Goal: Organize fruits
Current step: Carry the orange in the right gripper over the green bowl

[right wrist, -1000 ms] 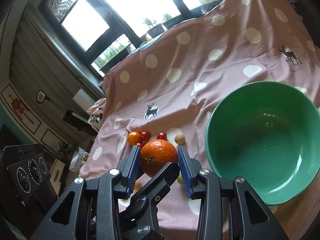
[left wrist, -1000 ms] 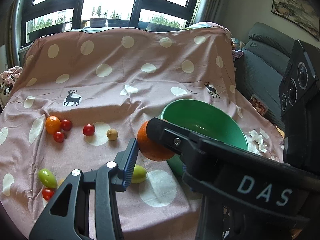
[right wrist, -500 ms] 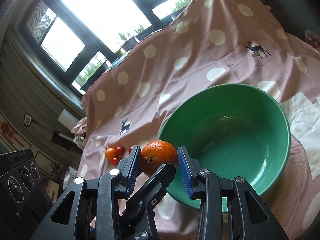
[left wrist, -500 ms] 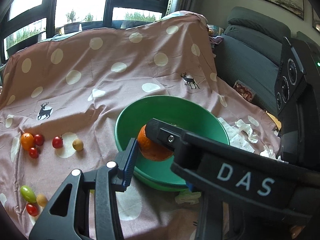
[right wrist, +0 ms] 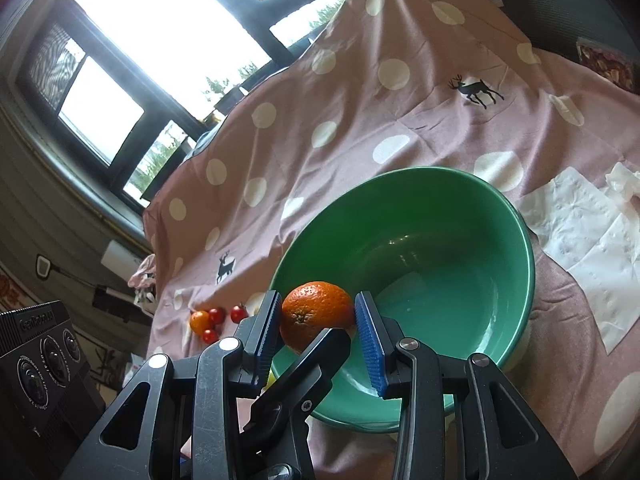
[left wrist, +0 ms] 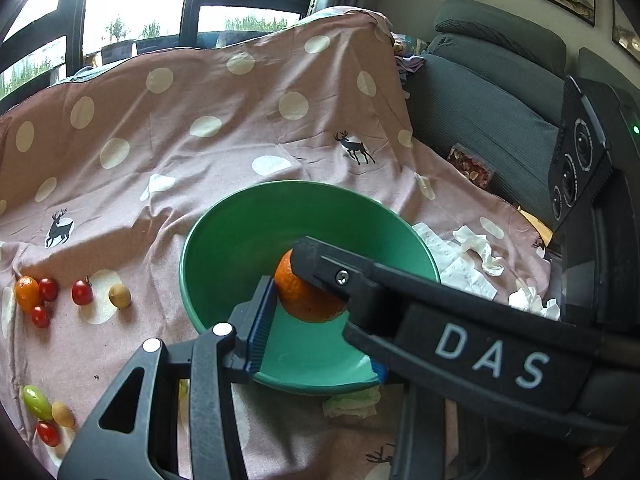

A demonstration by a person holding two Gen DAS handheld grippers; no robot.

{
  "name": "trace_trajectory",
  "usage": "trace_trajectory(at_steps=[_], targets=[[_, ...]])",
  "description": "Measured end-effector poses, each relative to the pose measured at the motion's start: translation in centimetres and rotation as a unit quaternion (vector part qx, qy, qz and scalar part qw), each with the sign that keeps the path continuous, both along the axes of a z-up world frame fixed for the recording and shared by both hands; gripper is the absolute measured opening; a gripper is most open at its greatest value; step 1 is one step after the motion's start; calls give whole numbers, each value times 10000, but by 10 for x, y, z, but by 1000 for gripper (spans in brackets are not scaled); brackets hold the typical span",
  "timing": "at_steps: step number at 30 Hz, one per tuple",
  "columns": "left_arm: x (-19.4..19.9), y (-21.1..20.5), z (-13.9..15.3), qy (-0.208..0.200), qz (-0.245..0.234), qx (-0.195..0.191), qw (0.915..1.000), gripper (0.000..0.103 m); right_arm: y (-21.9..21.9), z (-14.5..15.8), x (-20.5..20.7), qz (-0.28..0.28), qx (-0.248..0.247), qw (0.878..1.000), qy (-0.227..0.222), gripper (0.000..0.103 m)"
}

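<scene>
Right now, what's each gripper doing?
Left gripper: one pad on the orange, other finger hidden; cannot tell.
Right gripper: closed on the orange, above the green bowl.

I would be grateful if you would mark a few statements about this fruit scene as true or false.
1. The right gripper grips the orange between its pads. True.
2. Several tomatoes lie inside the green bowl. False: none shows inside it; the red tomatoes lie on the cloth, off to the side.
3. White tissues lie on the cloth beside the bowl. True.
4. The cloth is plain blue. False: it is pink with pale dots and dark deer prints.
</scene>
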State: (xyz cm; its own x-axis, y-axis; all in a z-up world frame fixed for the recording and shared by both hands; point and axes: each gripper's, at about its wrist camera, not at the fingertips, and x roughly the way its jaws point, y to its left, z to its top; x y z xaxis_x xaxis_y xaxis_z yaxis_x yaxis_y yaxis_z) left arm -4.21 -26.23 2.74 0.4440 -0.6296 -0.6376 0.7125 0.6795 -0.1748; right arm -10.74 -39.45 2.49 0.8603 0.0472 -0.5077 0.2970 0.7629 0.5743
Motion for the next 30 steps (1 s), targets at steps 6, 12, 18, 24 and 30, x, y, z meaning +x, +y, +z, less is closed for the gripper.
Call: trace_trajectory(at_steps=[6,12,18,24,30], targets=[[2,-7,-3,63,-140,-23,9999,40,-6,-2,-4,-139,-3,9999,41,41],[3,-13,-6,138,-273,-38,9995,40,-11,-4,-6,-262,12,9996,121,41],[4,-19,-9,219,-372,-44,9991,40,-15,-6,-8,-382,-14,9991,204,41],[5,-21,-12,277,-440,-59,9986,40,-17,-7,-8,-456,-19,9986,264,41],[6,-23,-14,310,-465,-33,9984,40,-18,-9,-8,-487,17,9983,311,41]])
